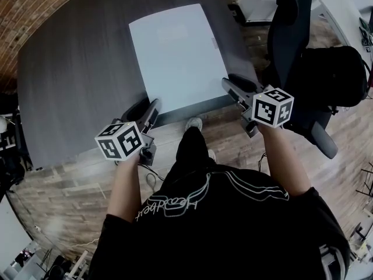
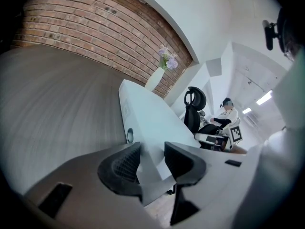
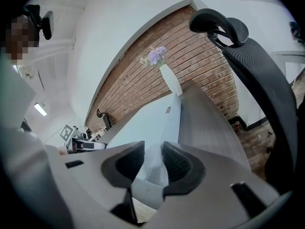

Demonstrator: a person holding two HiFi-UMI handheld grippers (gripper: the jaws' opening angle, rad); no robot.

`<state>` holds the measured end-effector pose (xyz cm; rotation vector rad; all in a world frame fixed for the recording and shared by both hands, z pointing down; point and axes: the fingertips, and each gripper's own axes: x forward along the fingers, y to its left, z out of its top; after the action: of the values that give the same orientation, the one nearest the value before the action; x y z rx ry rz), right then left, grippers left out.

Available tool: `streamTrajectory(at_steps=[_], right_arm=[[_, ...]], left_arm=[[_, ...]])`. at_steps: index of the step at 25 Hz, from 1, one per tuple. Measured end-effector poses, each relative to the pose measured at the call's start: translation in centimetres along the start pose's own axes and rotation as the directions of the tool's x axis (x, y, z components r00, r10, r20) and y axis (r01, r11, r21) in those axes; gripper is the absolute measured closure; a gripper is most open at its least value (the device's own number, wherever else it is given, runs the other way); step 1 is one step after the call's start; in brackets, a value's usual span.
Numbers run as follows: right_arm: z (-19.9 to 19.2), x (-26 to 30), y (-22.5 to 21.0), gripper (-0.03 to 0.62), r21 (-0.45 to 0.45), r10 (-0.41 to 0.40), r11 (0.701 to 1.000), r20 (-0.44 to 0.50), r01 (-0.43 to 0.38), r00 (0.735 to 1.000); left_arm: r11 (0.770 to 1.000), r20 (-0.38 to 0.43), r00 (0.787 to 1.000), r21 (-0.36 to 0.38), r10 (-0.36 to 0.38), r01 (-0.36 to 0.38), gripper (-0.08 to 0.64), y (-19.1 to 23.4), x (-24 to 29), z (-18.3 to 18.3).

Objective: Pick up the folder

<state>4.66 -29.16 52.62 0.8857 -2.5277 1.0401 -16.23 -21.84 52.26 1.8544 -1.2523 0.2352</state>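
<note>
A pale blue folder (image 1: 175,51) lies flat on the dark grey table (image 1: 76,69), its near edge reaching just past the table's front edge. My left gripper (image 1: 152,107) is at the folder's near left corner, my right gripper (image 1: 230,85) at its near right corner. In the left gripper view the folder (image 2: 147,113) runs between the jaws of that gripper (image 2: 152,156), with a gap still showing. In the right gripper view the folder (image 3: 152,123) also sits between the spread jaws of that gripper (image 3: 153,159). Neither pair of pads presses on it.
A white vase with purple flowers (image 2: 155,78) stands at the table's far edge. A black office chair (image 1: 291,34) and a black bag (image 1: 335,74) are close on the right. A seated person (image 2: 224,116) is beyond the table. A brick wall runs behind.
</note>
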Motion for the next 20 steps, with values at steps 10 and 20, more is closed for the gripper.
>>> streamTrajectory(at_steps=[10, 20], right_arm=[[-1.1, -1.5, 0.5, 0.489, 0.017, 0.002, 1.0, 0.012, -0.002, 1.0], [-3.2, -3.4, 1.5, 0.491, 0.024, -0.006, 1.0, 0.004, 0.005, 1.0]], left_arm=[[1.0, 0.002, 1.0, -0.005, 0.006, -0.006, 0.402, -1.0, -0.9, -1.5], [1.0, 0.007, 1.0, -0.019, 0.0, 0.0, 0.402, -2.0, -2.3, -3.9]])
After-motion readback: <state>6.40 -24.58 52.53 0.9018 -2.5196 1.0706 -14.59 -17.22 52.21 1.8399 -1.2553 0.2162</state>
